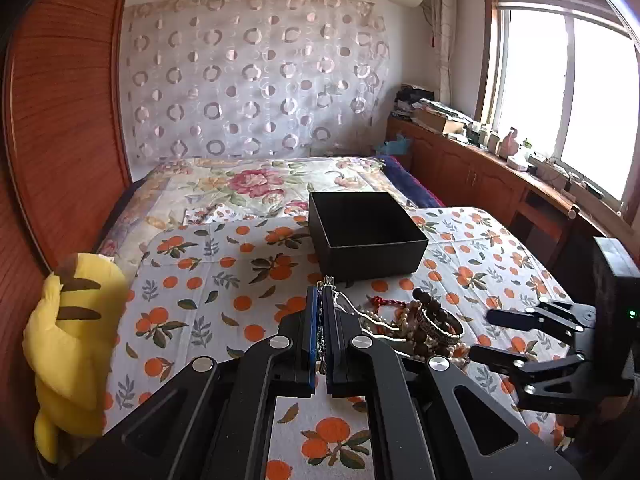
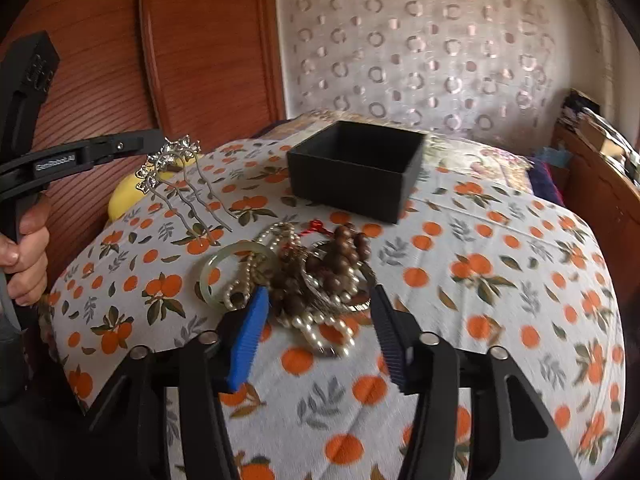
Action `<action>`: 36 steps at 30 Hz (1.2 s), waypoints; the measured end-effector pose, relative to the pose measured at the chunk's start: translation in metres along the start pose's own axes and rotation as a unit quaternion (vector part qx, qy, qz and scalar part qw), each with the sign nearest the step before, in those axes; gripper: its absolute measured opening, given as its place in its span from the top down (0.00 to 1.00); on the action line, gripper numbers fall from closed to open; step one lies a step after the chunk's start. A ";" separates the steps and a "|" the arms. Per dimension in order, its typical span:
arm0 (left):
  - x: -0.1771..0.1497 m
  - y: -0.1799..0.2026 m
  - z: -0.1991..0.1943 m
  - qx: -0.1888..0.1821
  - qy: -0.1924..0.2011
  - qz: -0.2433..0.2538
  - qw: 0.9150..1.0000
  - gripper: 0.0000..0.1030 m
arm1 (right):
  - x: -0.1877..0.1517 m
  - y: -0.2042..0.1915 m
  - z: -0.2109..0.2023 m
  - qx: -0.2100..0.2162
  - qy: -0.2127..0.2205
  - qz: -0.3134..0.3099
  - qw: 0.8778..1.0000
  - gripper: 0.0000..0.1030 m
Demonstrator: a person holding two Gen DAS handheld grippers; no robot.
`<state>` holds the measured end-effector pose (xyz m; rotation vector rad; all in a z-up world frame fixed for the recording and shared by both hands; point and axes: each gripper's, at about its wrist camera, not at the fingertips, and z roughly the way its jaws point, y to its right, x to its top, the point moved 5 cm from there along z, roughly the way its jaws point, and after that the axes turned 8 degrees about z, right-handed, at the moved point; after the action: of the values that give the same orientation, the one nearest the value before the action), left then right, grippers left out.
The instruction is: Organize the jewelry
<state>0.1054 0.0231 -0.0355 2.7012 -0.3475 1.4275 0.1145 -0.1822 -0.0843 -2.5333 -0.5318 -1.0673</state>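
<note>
My left gripper (image 1: 320,300) is shut on a silver hair comb (image 2: 176,176) and holds it above the cloth, left of the jewelry pile; it also shows in the right wrist view (image 2: 154,142). The pile (image 2: 304,276) of wooden beads, pearl strands, a jade bangle (image 2: 216,264) and a silver bangle (image 1: 440,326) lies on the orange-print cloth. My right gripper (image 2: 316,308) is open, its fingers either side of the pile's near edge; it also shows in the left wrist view (image 1: 480,334). An open black box (image 1: 366,234) (image 2: 356,168) stands behind the pile.
A yellow plush toy (image 1: 76,340) sits at the left edge of the cloth-covered surface (image 1: 208,300). A floral bed (image 1: 248,184) lies beyond the box. A wooden wardrobe (image 1: 60,120) stands on the left and a low wooden cabinet (image 1: 480,172) under the window on the right.
</note>
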 end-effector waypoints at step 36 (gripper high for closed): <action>0.013 0.005 0.005 -0.007 0.012 -0.008 1.000 0.98 | 0.072 0.022 -0.003 0.021 -0.004 -0.070 0.997 0.95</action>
<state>0.1155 0.0157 -0.0280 2.6674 -0.3342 1.4452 0.1691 -0.1877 -0.0330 -2.4955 -0.7357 -1.0819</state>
